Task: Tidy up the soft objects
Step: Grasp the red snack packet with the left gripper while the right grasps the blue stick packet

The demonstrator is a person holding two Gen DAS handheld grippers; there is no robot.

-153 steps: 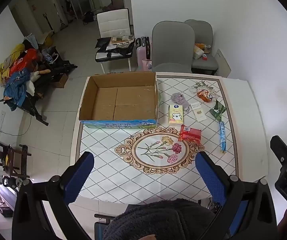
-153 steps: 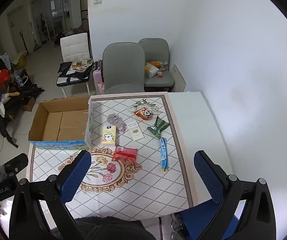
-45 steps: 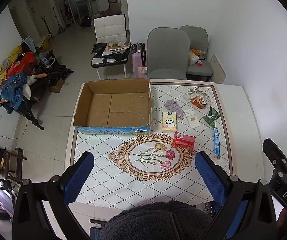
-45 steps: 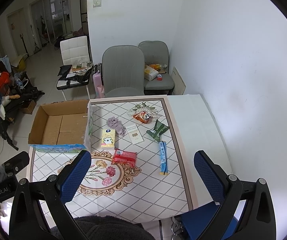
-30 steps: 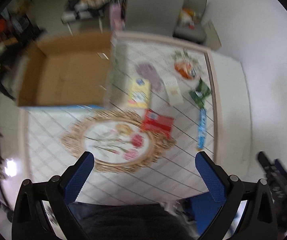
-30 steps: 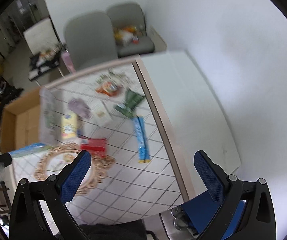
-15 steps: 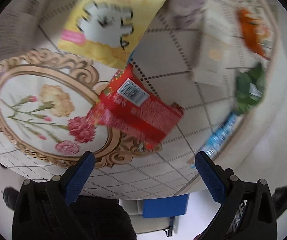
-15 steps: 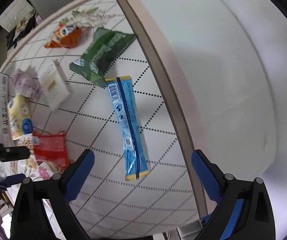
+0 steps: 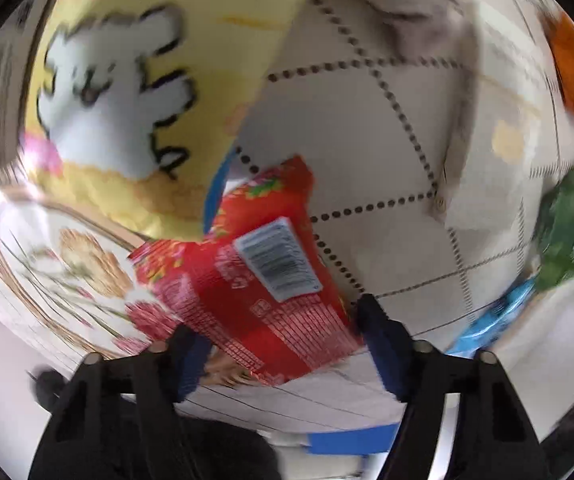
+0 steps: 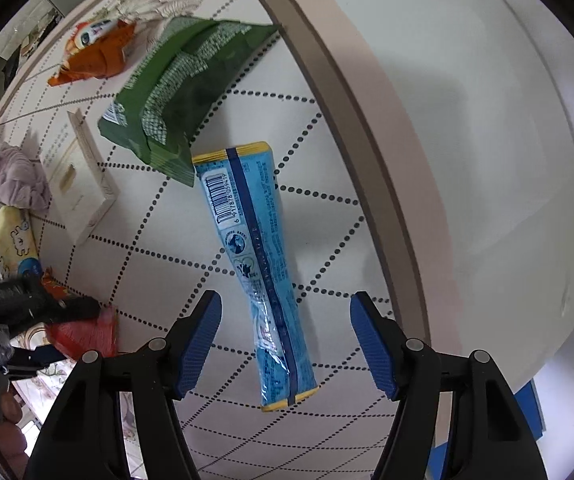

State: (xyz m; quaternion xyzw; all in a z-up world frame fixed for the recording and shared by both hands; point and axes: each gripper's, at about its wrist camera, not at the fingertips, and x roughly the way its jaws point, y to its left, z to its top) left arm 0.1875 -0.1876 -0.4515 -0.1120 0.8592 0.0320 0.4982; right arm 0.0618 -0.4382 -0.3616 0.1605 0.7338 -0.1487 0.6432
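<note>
A red snack packet [image 9: 255,280] with a white barcode label lies on the patterned tablecloth, between the fingers of my left gripper [image 9: 283,332]. The jaws are closing and both pads touch the packet's edges. The left wrist view is blurred. My right gripper [image 10: 285,320] points down over a long blue packet [image 10: 255,248]. Its jaws are closing too, with the packet's lower half between them and a clear gap on each side. The red packet [image 10: 87,336] also shows at the left edge of the right wrist view.
Behind the red packet lies a yellow tissue pack [image 9: 135,92]. A green bag [image 10: 183,80], an orange packet [image 10: 95,52], a white card [image 10: 79,184] and a lilac cloth [image 10: 15,176] lie beyond the blue packet. The cloth's brown border [image 10: 347,100] runs beside bare white tabletop [image 10: 487,160].
Both grippers came down from high above the table to just over it. The left one's jaws narrowed onto the red packet. The right one's jaws narrowed around the blue packet.
</note>
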